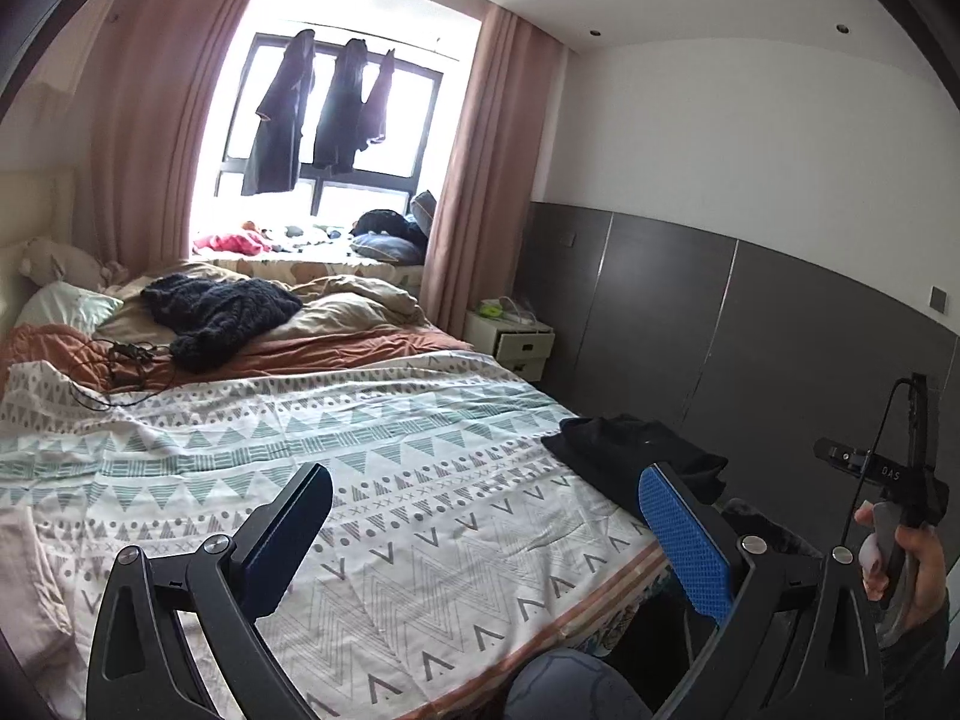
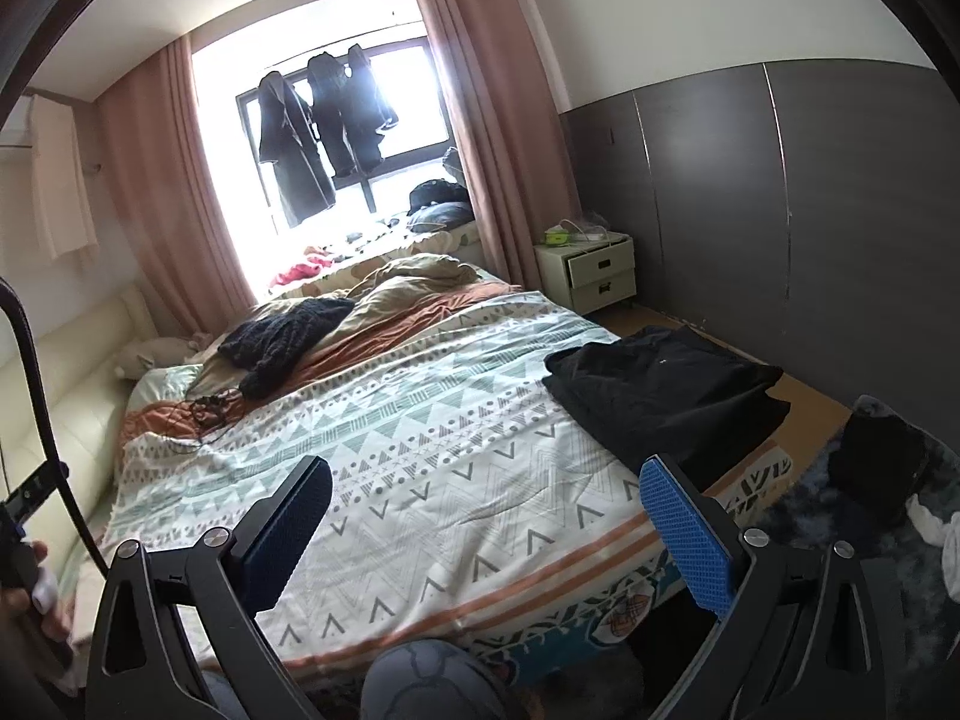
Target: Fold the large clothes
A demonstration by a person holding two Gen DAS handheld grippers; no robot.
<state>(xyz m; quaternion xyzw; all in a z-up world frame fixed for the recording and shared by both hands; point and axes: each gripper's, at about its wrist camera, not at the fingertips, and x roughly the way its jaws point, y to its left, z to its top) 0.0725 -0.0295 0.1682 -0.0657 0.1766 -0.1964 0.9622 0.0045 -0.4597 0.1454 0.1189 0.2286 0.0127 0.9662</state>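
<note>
I held the left gripper (image 1: 486,534) and right gripper (image 2: 486,531) raised above the patterned bedspread (image 2: 420,420), both spread wide, gripping nothing. The folded black garment (image 2: 666,390) lay at the bed's right edge. No legible writing.

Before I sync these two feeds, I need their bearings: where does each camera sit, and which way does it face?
Left wrist: on the left gripper, open, above the bed's foot, facing the window; the person's right hand shows at right.
Right wrist: on the right gripper, open, facing likewise; the left hand shows at left.
Shared: patterned bed, folded black garment, dark knit, nightstand.
</note>
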